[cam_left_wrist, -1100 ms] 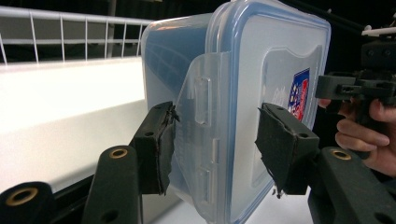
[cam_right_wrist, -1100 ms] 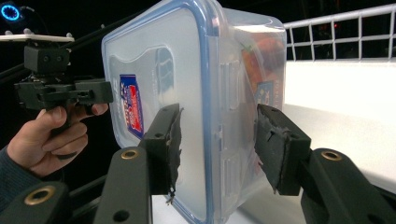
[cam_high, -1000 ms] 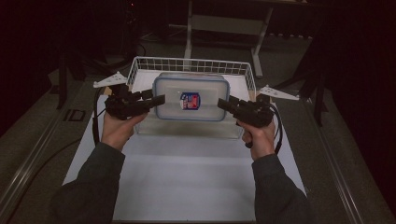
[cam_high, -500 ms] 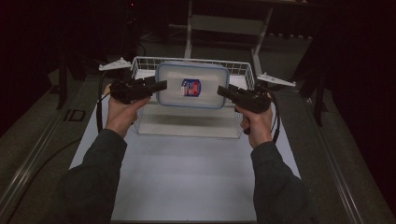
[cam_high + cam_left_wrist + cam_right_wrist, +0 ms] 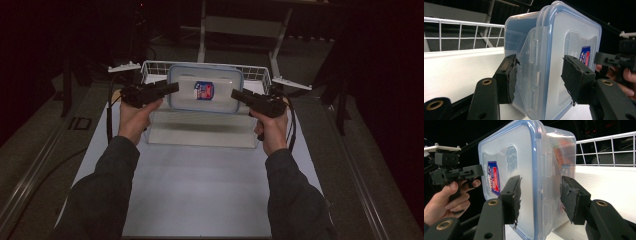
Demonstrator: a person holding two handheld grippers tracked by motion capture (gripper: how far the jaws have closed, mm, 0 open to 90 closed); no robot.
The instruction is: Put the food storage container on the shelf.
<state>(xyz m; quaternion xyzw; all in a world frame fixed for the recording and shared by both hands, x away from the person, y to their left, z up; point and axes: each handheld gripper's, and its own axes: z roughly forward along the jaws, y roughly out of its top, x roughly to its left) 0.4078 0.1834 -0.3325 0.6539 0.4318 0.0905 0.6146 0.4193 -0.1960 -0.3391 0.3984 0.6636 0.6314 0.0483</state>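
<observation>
The table point(image 5: 200, 190) is covered with a white sheet, and at its far end stands a white wire basket point(image 5: 150, 67) behind a low white box point(image 5: 200, 132). Above that box, clear of the table, hangs the thing being handled: a clear plastic container point(image 5: 220, 97) with a blue-rimmed lid and a red and blue label point(image 5: 203, 90) on top. It is carried level between the two grippers, one at each short end, just in front of the basket.

The left gripper point(image 5: 167, 89) meets the container's left end, the right gripper point(image 5: 239, 95) its right end. In the left gripper view the jaws straddle the side latch flap of the container point(image 5: 574, 42), one pad point(image 5: 507, 77) against the flap side and the other over the lid face. In the right gripper view the jaws bracket the rim of the container point(image 5: 509, 152) likewise. Each pair of jaws looks closed on its end of the container, since it hangs off the table with nothing else under it.

The step in hand seems to be a two-handed carry toward the basket. The next move probably calls for both hands to travel together at one height, lift the container over the basket's front rail, lower it inside flat, and only then let the jaws part.
</observation>
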